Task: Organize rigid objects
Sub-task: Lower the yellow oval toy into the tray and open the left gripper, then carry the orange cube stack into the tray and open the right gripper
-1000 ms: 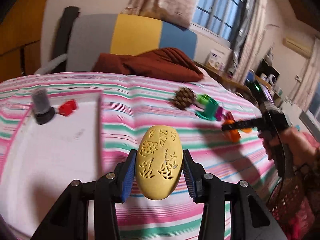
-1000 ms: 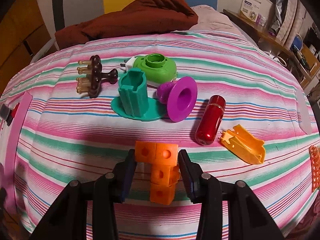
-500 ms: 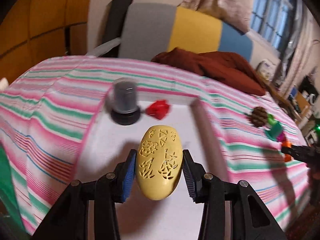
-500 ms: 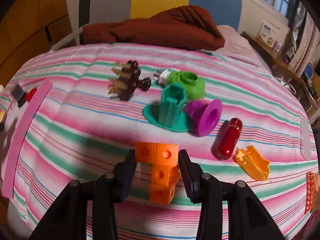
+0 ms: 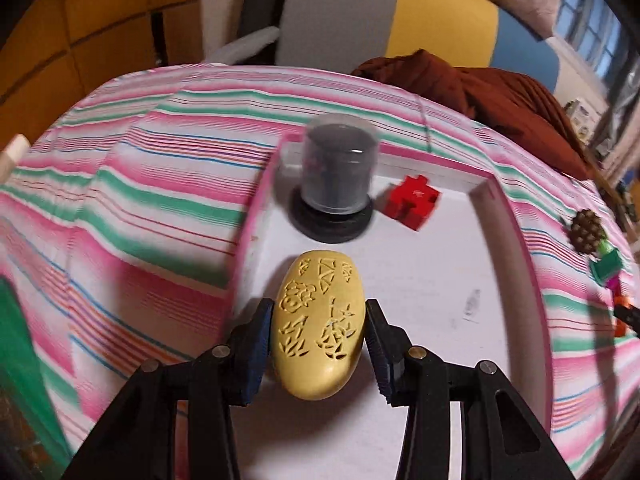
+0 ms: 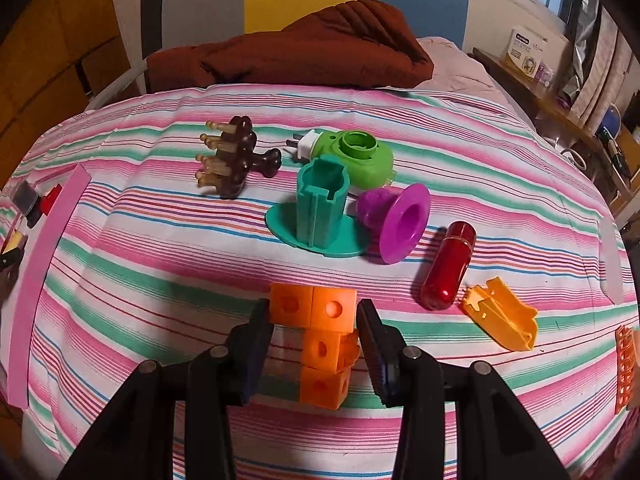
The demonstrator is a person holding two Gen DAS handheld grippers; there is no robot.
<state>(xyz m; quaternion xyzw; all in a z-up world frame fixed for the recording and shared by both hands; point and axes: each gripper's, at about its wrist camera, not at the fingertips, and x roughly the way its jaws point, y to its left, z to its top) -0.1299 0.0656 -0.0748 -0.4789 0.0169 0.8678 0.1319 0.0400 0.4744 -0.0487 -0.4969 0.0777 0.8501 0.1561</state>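
My left gripper (image 5: 318, 320) is shut on a yellow carved egg-shaped object (image 5: 318, 324), held over the white pink-rimmed tray (image 5: 436, 280). In the tray's far part stand a dark cylinder with a clear cap (image 5: 338, 172) and a red block piece (image 5: 412, 202). My right gripper (image 6: 314, 320) is shut on an orange piece of linked cubes (image 6: 320, 336), above the striped bedcover. Beyond it lie a brown pegged massager (image 6: 232, 156), a teal holder (image 6: 320, 208), a green plug-in device (image 6: 356, 156), a purple funnel (image 6: 396, 220), a red capsule (image 6: 448, 266) and an orange scoop (image 6: 500, 314).
The striped bedcover (image 6: 160, 272) spans both views. A brown blanket (image 6: 304, 48) is heaped at the head end. The tray's pink rim (image 6: 44, 256) shows at the left of the right wrist view. An orange grid piece (image 6: 626, 364) sits at the right edge.
The left gripper has swung left with the yellow egg, from over the bedcover to over the white tray, and dipped closer to it. The right gripper has stayed put with the orange cubes.
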